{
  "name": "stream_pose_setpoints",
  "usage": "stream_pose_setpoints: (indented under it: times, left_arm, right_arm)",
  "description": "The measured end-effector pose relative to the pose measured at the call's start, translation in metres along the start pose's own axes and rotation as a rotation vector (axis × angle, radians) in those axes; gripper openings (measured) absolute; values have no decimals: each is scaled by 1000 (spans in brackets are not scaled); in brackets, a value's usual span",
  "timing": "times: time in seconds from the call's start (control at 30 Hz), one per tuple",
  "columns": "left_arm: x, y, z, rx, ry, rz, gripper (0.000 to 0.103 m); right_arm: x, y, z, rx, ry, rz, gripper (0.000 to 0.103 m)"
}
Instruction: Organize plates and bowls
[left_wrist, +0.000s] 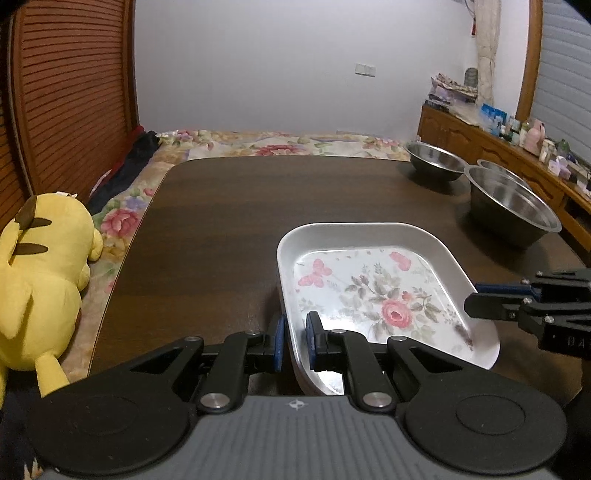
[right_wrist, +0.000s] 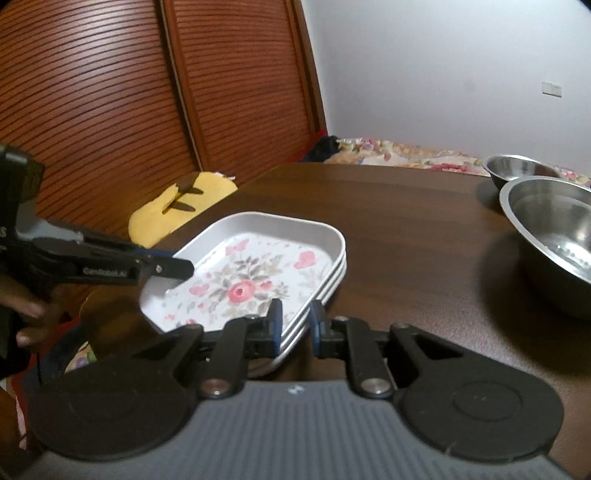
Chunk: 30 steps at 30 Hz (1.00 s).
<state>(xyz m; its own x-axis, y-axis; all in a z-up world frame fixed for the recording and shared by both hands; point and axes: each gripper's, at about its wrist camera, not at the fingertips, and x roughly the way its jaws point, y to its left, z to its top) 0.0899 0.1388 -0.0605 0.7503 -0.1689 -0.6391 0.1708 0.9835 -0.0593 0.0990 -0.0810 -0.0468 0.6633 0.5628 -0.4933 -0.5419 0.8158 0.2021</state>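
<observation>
A stack of white rectangular plates with a rose pattern (left_wrist: 373, 288) lies on the dark wooden table (left_wrist: 229, 221); three rims show in the right wrist view (right_wrist: 258, 273). My left gripper (left_wrist: 295, 343) straddles the stack's near-left rim, one pad inside and one outside, jaws closed on it. My right gripper (right_wrist: 295, 328) straddles the opposite rim the same way. Each gripper shows in the other's view: the right (left_wrist: 480, 302), the left (right_wrist: 181, 267). Two steel bowls stand at the back right: a large one (left_wrist: 513, 206) and a smaller one (left_wrist: 436, 160).
A yellow plush toy (left_wrist: 40, 288) lies on the floral bedding (left_wrist: 122, 218) left of the table. Slatted wooden doors (right_wrist: 110, 110) stand behind. A cluttered wooden sideboard (left_wrist: 517, 147) runs along the right.
</observation>
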Motion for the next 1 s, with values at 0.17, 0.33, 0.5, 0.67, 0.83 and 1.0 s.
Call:
stream_pose_setpoints:
  times: [0.17,0.33,0.5,0.67,0.83,1.0]
  left_arm:
    - [2,2,0,-17,-7,-1,15]
    - [2,4,2,-35,-13,7,15]
    - [-3,6,7,-36,-31,12,17]
    - [-8,1,18,-28,-57,5,32]
    - [-9,-16,29,2,-91,-14,52]
    - [-2,-40,39,16,-124,-63,70]
  right_arm:
    - [0,0,-5,8,-32,-1,18]
    - [0,0,-8,7,-38,4,20]
    - [-3,-3,-9,29,-46,12,20]
    - [-12,-6,-3,36,-77,-6,20]
    - [-23,-14,2,52,-113,-8,20]
    - [-40,-28,6,51,-151,-45,20]
